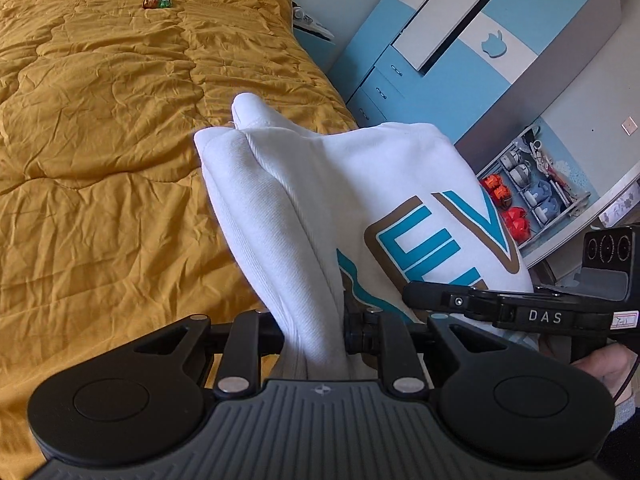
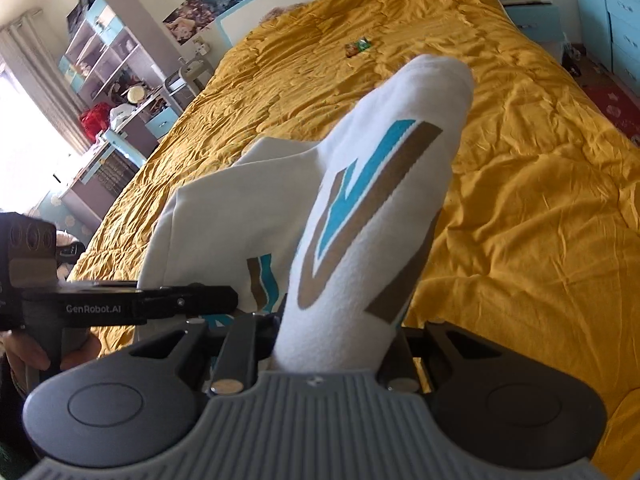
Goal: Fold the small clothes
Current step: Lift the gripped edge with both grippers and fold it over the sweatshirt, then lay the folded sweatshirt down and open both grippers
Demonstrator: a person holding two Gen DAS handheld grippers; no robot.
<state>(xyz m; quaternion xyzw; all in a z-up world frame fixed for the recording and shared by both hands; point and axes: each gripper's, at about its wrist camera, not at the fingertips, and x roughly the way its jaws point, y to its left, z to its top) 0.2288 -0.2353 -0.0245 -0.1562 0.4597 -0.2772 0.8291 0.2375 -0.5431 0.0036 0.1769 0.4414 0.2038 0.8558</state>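
Your left gripper (image 1: 314,336) is closed on a bunched fold of the white shirt (image 1: 320,208), and the cloth rises up from between its fingers. Your right gripper (image 2: 336,344) pinches another part of the same shirt (image 2: 380,184), where the teal and brown print shows. The shirt is lifted in the air between both grippers, above the yellow quilt (image 1: 100,140) of the bed. Each gripper appears in the other's view, just beside it. A small colourful packet (image 1: 157,1) lies far up on the quilt, well apart from the shirt
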